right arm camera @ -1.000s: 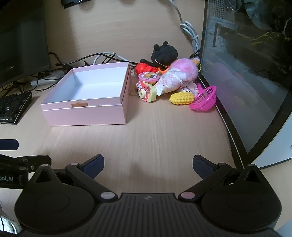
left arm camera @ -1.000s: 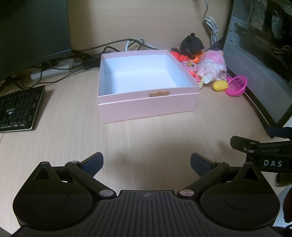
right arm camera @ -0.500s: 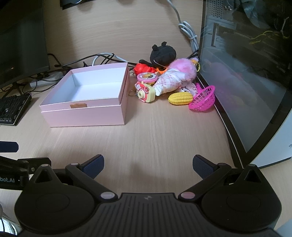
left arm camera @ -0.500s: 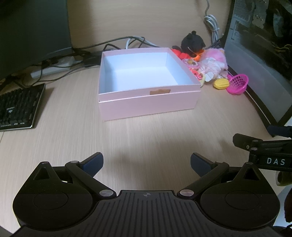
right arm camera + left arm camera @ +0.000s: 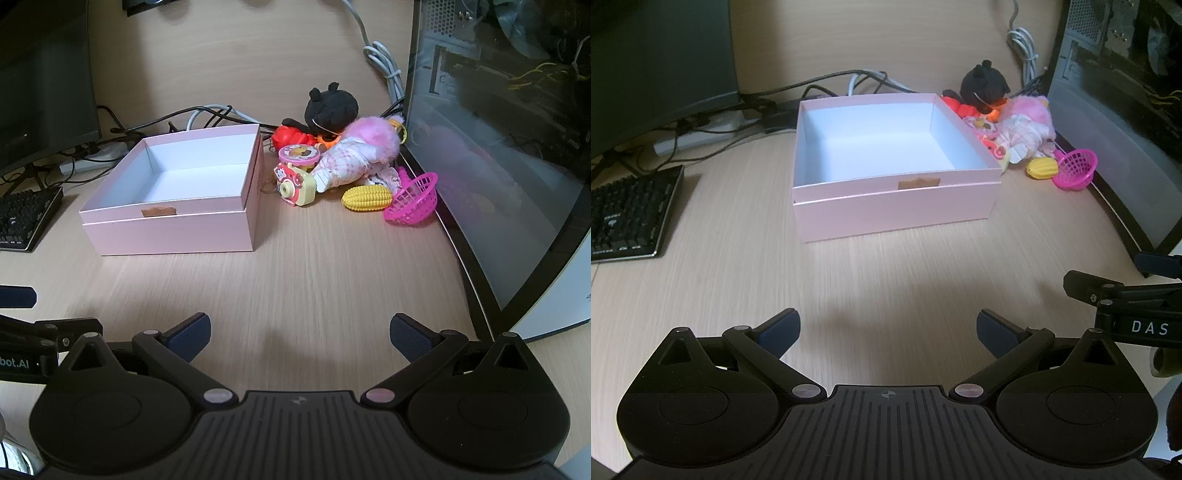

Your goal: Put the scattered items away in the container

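Note:
An empty pink box [image 5: 894, 210] [image 5: 170, 230] with a white inside stands mid-desk. To its right lies a heap of toys: a black plush [image 5: 330, 107], a pink-haired doll [image 5: 358, 155], a yellow toy camera [image 5: 295, 186], a round pink toy [image 5: 298, 155], a red toy [image 5: 291, 136], a yellow corn [image 5: 366, 198] and a pink basket [image 5: 413, 201] [image 5: 1075, 170]. My left gripper [image 5: 886, 330] hovers open in front of the box, holding nothing. My right gripper [image 5: 300, 334] is open too, well short of the toys.
A black keyboard [image 5: 628, 218] lies at the left, under a dark monitor [image 5: 661, 55]. Cables [image 5: 827, 83] run behind the box. A computer case with a glass side [image 5: 509, 129] walls off the right. Bare wooden desk [image 5: 332, 269] lies between grippers and box.
Both views have pulled back and risen slightly; the box and toys sit a little farther off. Both grippers stay open.

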